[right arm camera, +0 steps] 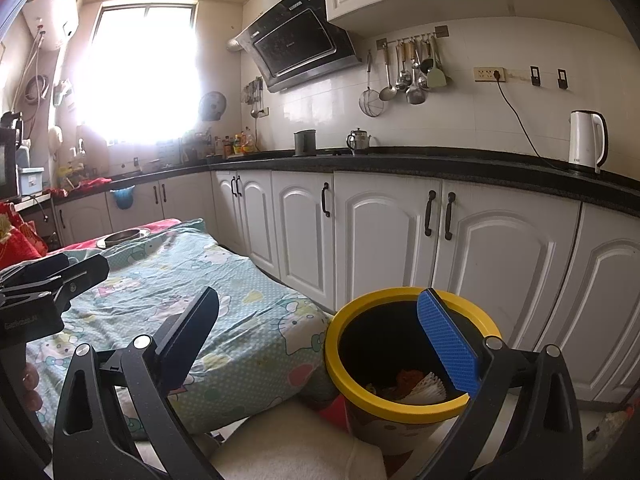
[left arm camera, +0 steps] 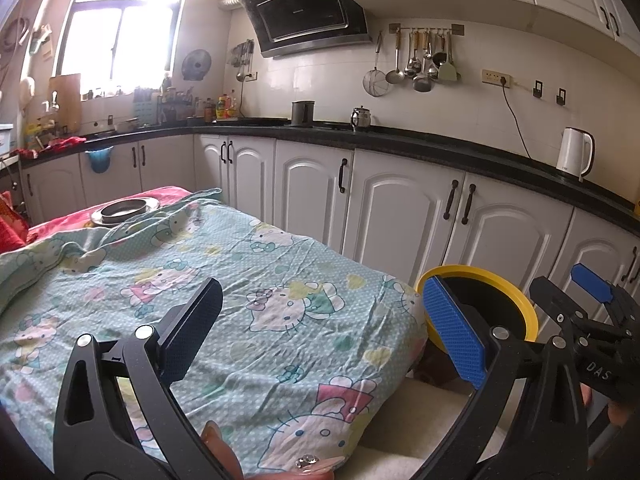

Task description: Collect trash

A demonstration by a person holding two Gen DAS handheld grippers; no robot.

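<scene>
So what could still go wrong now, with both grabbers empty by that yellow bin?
The bin stands low beside the cloth-covered table, tight against its corner, so a careless swing of the right gripper might tip it and spill the wrappers inside. The loose cloth could also snag the open left gripper.

Both black plastic grippers, left [left arm camera: 320, 328] and right [right arm camera: 318, 344], carry silver round screws; blue ribbed pad [right arm camera: 448, 344] lines each right-hand finger.
</scene>
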